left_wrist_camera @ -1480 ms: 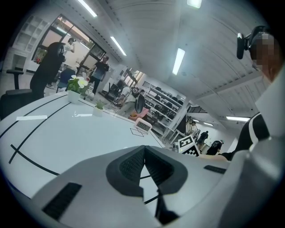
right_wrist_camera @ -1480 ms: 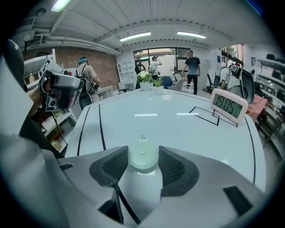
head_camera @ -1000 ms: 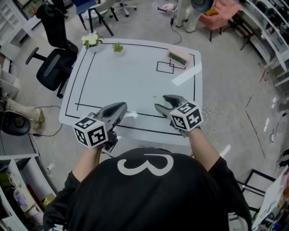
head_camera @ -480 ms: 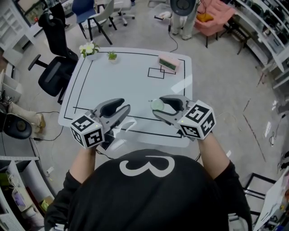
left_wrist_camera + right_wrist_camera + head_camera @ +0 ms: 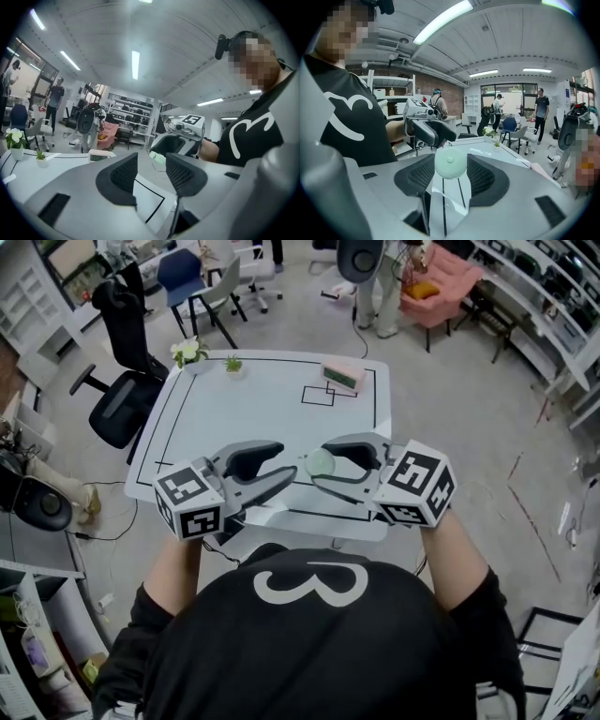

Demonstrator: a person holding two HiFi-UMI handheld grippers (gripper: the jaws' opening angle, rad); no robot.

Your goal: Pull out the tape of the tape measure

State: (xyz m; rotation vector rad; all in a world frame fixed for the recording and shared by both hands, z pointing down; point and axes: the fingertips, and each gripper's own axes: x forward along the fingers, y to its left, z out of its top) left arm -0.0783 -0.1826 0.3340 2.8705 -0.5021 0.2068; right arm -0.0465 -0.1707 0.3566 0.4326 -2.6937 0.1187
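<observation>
While aloft, tape measure (image 5: pixel 450 162) inside right claw (image 5: pixel 451 172)

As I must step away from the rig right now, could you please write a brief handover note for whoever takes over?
Left tool: open, its jaws have just been opening, nothing between them.
Right tool: shut on the round pale-green tape measure.
Both face each other above the table's near edge.
Done: tape measure lifted.
Left: no tape shows drawn out; likely catch its tip with the left tool and pull.
</observation>
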